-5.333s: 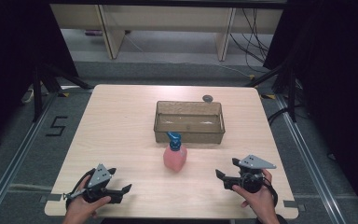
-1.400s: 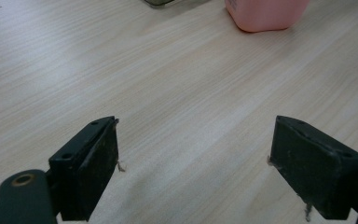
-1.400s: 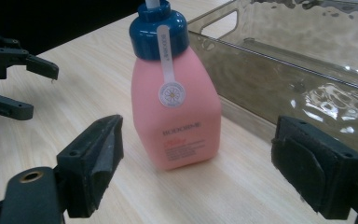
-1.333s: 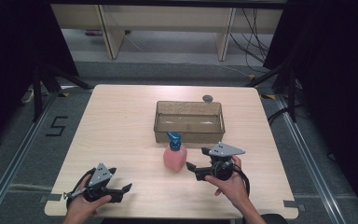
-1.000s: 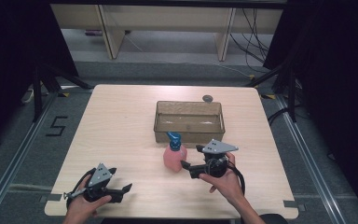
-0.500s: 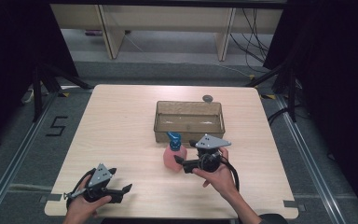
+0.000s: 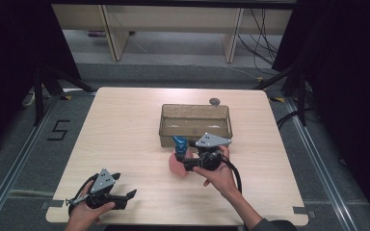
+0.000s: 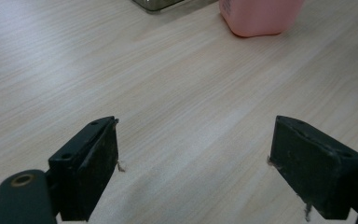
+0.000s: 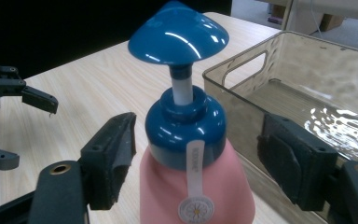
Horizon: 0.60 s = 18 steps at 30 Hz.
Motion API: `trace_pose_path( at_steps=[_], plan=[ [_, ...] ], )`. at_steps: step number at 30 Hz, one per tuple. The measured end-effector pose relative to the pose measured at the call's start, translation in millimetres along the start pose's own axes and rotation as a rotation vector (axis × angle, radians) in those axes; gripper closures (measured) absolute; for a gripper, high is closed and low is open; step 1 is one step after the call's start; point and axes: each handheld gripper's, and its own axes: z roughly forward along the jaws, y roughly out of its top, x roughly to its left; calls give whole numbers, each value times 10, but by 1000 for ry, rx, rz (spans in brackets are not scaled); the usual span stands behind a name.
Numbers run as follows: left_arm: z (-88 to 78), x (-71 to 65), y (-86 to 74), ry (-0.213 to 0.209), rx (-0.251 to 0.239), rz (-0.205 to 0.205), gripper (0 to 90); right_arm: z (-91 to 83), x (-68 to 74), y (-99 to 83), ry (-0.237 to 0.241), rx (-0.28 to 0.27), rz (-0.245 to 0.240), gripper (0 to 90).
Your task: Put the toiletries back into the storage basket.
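high view: your light wood counter (image 7: 125, 134) sits on grey floor, dark curtains either side; clear bin (image 7: 195, 125) mid-counter, pink pump bottle (image 7: 178, 161) just in front.
left gripper view: your left gripper (image 8: 193, 163) jaws wide over bare wood.
right gripper view: your right gripper (image 9: 196, 163) jaws wide, flanking the bottle's blue collar, not touching.

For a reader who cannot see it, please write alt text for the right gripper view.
A pink pump bottle with a blue collar and blue pump head stands between the open black jaws of the right gripper, which do not touch it. A clear tinted bin sits behind on the wooden table; the left gripper shows at far left.
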Motion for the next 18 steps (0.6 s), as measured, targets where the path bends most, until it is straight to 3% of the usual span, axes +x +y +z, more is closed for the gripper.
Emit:
trace_pose_path(
  at_steps=[3, 8, 10, 11, 13, 16, 18],
  plan=[
    [1, 0, 1, -1, -3, -1, 148, 39, -10, 8, 19, 1, -3, 323],
    [-2, 5, 2, 0, 0, 8, 148, 56, 2, 22, 8, 6, 1, 336],
    [3, 1, 1, -2, -4, -1, 148, 71, -10, 32, 5, 3, -22, 348],
    [1, -1, -2, -3, -1, 0, 148, 75, 9, 30, 0, 9, -1, 352],
    [-2, 6, 2, 0, 0, 8, 148, 87, -7, 33, 1, 3, -26, 356],
    [4, -7, 5, 0, -13, -7, 148, 108, 9, 26, 5, 3, -11, 367],
    [-1, 5, 1, 0, 1, 9, 148, 113, 2, 23, 8, 15, -14, 399]
  ],
)
